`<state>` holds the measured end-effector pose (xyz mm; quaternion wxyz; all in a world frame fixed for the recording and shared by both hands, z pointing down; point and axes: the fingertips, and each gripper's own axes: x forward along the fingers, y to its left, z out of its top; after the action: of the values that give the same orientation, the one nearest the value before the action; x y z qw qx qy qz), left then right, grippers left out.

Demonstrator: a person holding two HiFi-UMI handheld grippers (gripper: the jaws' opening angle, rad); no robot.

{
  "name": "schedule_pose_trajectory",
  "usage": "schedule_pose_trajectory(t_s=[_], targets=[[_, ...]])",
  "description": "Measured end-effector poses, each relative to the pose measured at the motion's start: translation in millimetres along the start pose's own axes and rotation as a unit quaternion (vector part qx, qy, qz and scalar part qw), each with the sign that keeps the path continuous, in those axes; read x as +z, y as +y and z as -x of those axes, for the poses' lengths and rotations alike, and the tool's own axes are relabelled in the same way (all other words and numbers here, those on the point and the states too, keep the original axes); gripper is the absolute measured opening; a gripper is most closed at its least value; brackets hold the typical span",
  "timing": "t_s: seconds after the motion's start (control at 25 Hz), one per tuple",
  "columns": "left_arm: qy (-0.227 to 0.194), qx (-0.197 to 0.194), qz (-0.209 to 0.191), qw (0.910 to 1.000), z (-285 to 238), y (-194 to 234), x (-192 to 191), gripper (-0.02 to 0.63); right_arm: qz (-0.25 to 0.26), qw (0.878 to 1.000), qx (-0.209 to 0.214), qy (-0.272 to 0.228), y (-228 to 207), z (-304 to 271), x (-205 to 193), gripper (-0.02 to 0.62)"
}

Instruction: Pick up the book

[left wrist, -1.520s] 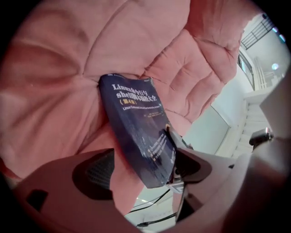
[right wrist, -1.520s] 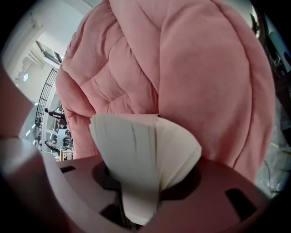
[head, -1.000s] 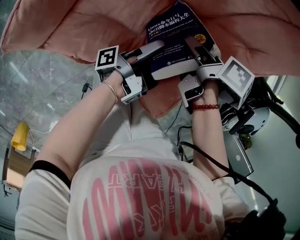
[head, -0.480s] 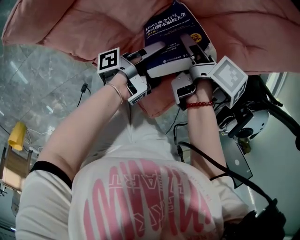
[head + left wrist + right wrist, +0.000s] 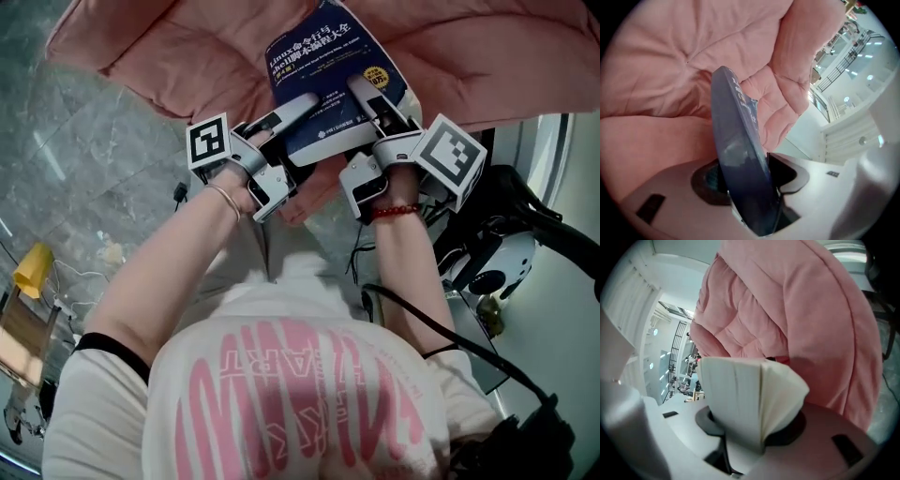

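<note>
Book: a dark blue book (image 5: 328, 84) with a white band along its near end, held up in front of the person over a pink quilt (image 5: 187, 56); whether its far end touches the quilt cannot be told.
Left gripper: the left gripper (image 5: 295, 111) has the book's near corner on the spine side between its jaws, which are closing and press on both covers.
Right gripper: the right gripper (image 5: 367, 94) has the near corner on the page side; the white page edges sit fanned between its closing jaws, which press on them.
Edges: spine to the left, pages to the right, and the far corners lie over the quilt's folds.
Open room: grey stone floor (image 5: 94, 169) lies bare to the left of the quilt. To the right, black cables and a stand (image 5: 506, 253) crowd close to the right arm.
Writing on book: white print beginning "Linux", then Chinese characters, with "shell" on the second line; a small yellow badge is too small to read.
Other marks: a black-and-white square pattern on each gripper's cube (image 5: 209, 142); large pink letters on the white shirt (image 5: 300, 394), not fully readable.
</note>
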<state>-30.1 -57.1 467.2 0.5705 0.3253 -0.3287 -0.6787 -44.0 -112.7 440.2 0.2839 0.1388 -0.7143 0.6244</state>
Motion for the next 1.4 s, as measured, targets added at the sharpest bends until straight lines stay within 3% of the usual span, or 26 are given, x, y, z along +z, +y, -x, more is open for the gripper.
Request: schedule_pose_trajectory(t_s=[0.16, 0.36, 0.64, 0.92, 1.16, 1.2, 1.32, 1.4], targets=[[-0.002, -0.002, -0.005, 1.0000, 2, 1, 1, 0.245, 0.008, 1.000, 0.018, 0.015, 0, -3, -2, 0.187], [0.020, 0.011, 0.014, 0.9996, 0, 1, -2, 0.239, 0.000, 1.000, 0.009, 0.023, -4, -3, 0, 0.189], [0.016, 0.006, -0.030, 0.9994, 0, 4, 2, 0.236, -0.011, 0.999, 0.048, 0.015, -10, -6, -2, 0.189], [0.006, -0.013, 0.004, 0.9999, 0, 4, -2, 0.236, -0.007, 1.000, 0.019, 0.018, -6, -6, -3, 0.189], [0.014, -0.022, -0.087, 0.9958, 1, 9, 20, 0.236, -0.006, 0.994, 0.106, -0.013, -14, -18, -2, 0.189], [0.010, -0.023, -0.078, 0.9967, 1, 13, 19, 0.236, -0.012, 0.995, 0.094, -0.014, -19, -17, -1, 0.189], [-0.015, -0.031, 0.019, 0.9992, 0, 16, -9, 0.236, -0.025, 1.000, -0.008, 0.004, -22, 8, -1, 0.189], [-0.011, -0.043, 0.015, 0.9989, 0, 8, -4, 0.236, -0.012, 1.000, -0.013, 0.009, -14, 2, 0, 0.189]])
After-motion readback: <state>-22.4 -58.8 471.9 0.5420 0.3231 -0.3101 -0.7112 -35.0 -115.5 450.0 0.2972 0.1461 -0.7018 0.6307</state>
